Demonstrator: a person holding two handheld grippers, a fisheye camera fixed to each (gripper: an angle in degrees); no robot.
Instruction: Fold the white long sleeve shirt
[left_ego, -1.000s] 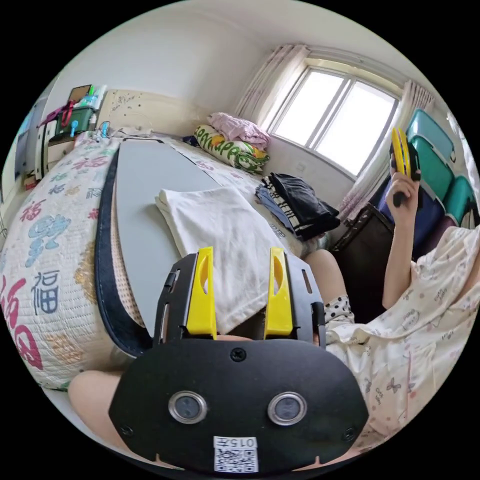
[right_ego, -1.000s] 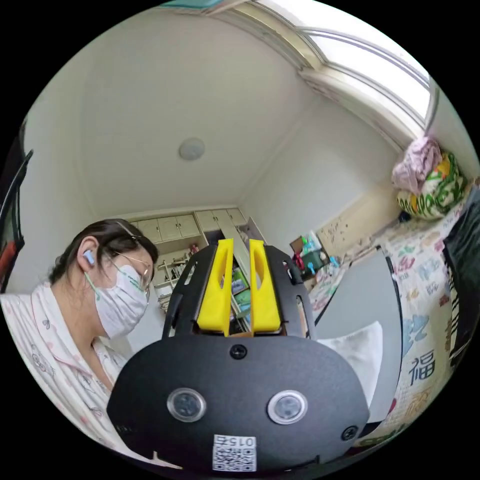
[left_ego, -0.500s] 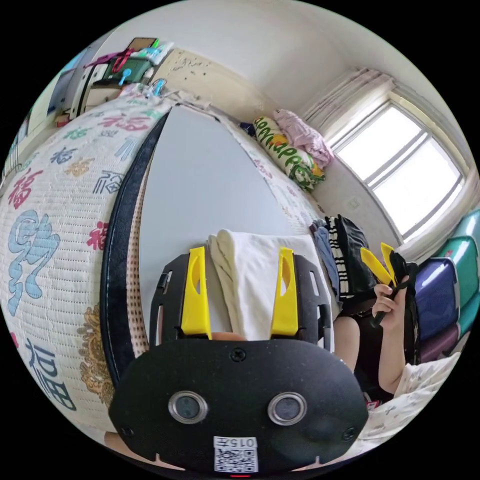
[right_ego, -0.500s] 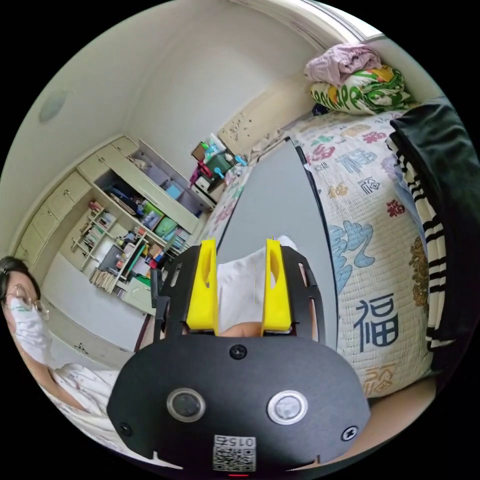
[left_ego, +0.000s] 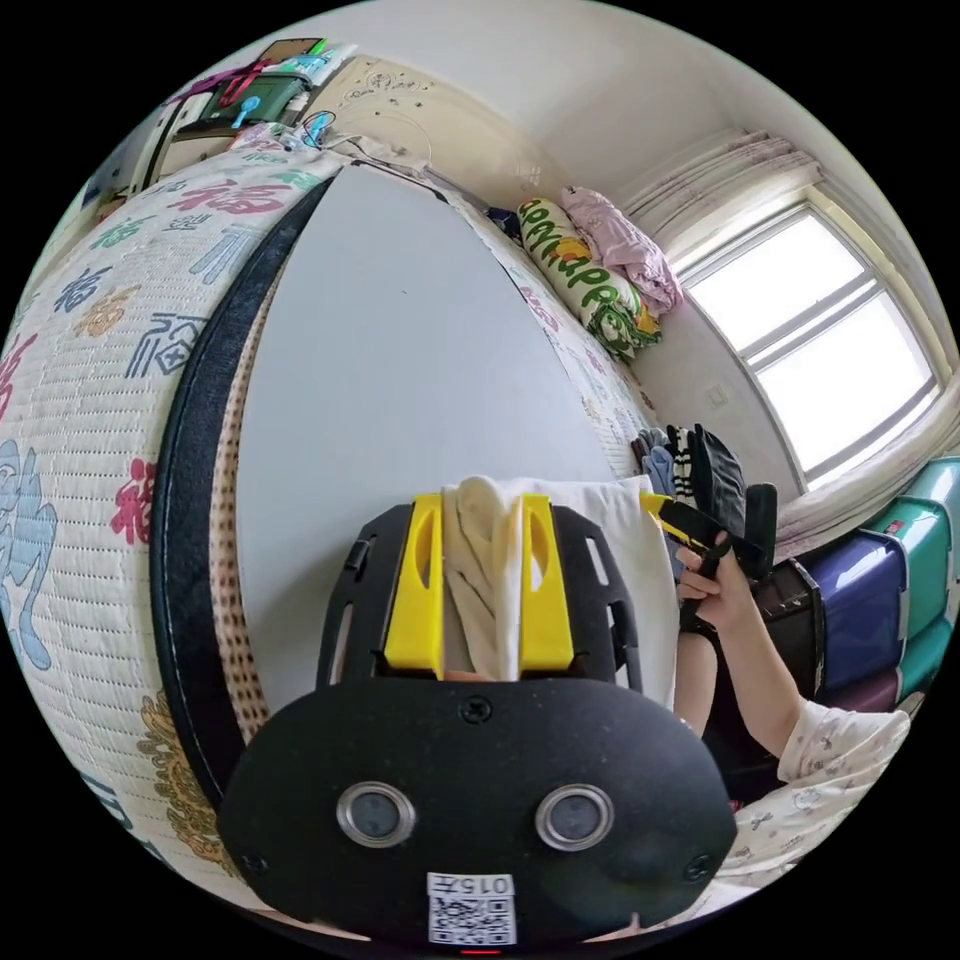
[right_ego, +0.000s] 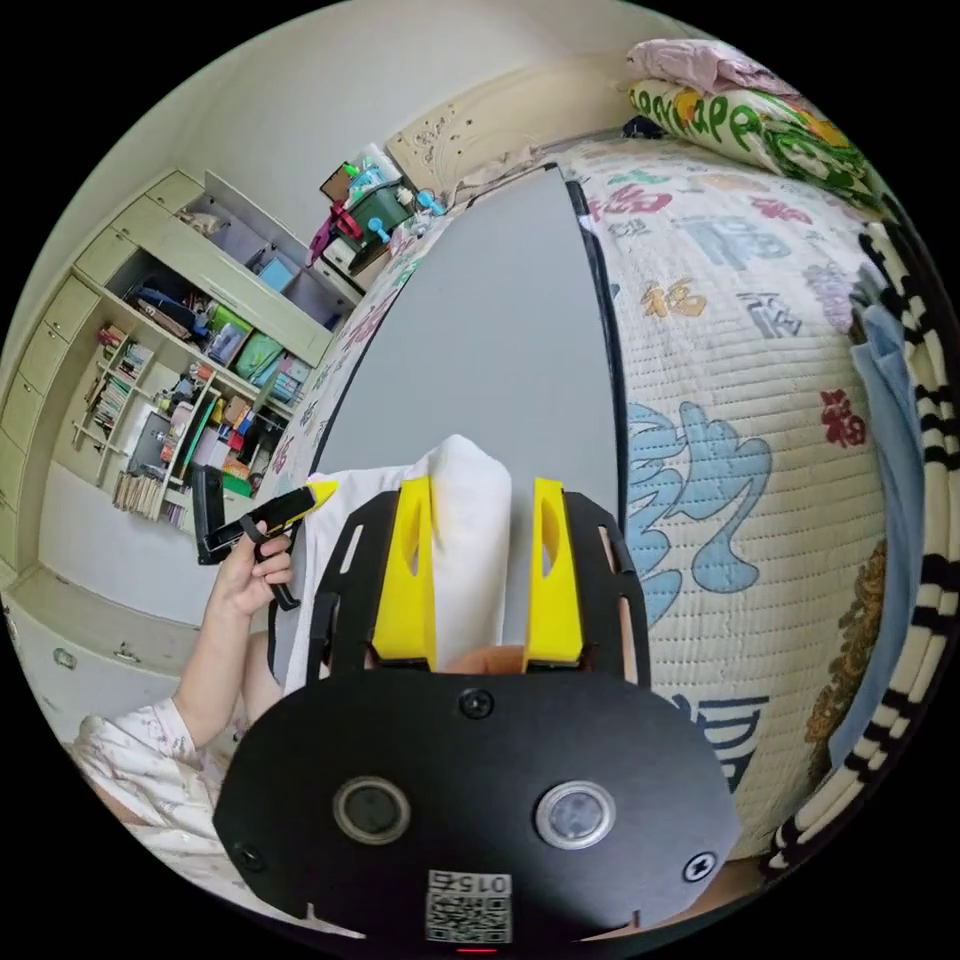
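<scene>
The white shirt lies folded into a thick pad at the near end of a grey board. My left gripper is shut on the layered folds at one side of the pad; the right gripper view shows it in a hand at the shirt's edge. My right gripper is open, its jaws standing either side of the rounded fold of the shirt. The left gripper view shows it at the shirt's opposite side, held by a hand.
The board lies on a quilted bed cover with printed characters. A pile of dark and striped folded clothes sits beside it, with rolled bedding by the window. Plastic storage boxes and cluttered shelves line the walls.
My right gripper came down from its raised position to the shirt and opened. My left gripper's jaws narrowed onto the shirt's folded edge. Both cameras dropped closer to the board.
</scene>
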